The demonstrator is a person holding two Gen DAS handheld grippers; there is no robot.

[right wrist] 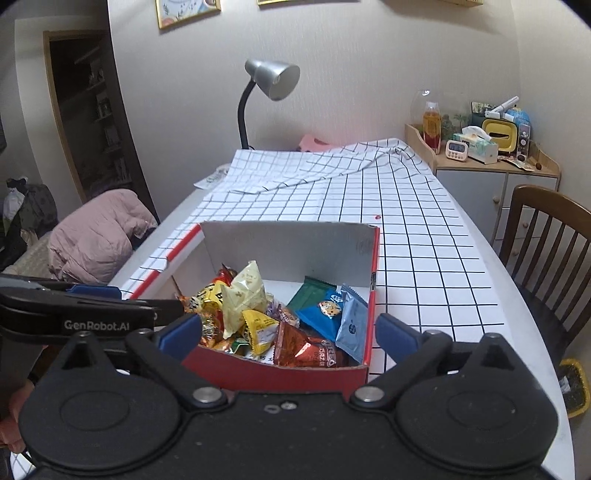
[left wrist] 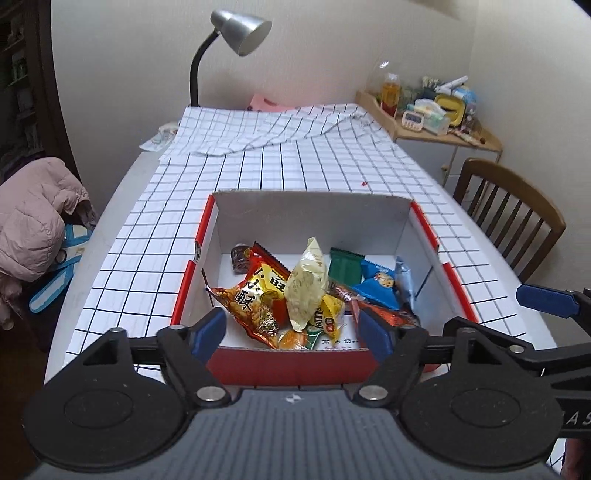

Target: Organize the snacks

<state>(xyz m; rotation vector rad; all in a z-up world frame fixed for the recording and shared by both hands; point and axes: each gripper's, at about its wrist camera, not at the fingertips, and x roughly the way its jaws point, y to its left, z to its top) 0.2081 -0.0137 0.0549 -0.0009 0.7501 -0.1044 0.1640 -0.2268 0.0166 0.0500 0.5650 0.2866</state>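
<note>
A red cardboard box (left wrist: 288, 363) with white inner walls sits on the checked tablecloth, also in the right wrist view (right wrist: 280, 373). It holds several snack packets: a pale yellow bag (left wrist: 306, 286) on top, an orange-red bag (left wrist: 247, 302), a green packet (left wrist: 343, 266) and a blue cookie packet (left wrist: 376, 288). The right wrist view shows the pale bag (right wrist: 245, 295), the blue packet (right wrist: 325, 310) and a light blue sachet (right wrist: 352, 325). My left gripper (left wrist: 291, 328) is open and empty at the box's near edge. My right gripper (right wrist: 288, 334) is open and empty, just to its right.
A silver desk lamp (left wrist: 240, 29) stands at the table's far end. A wooden chair (right wrist: 546, 243) is at the right. A cabinet with clutter (right wrist: 491, 147) stands in the far right corner. A pink jacket (left wrist: 33, 225) lies at the left.
</note>
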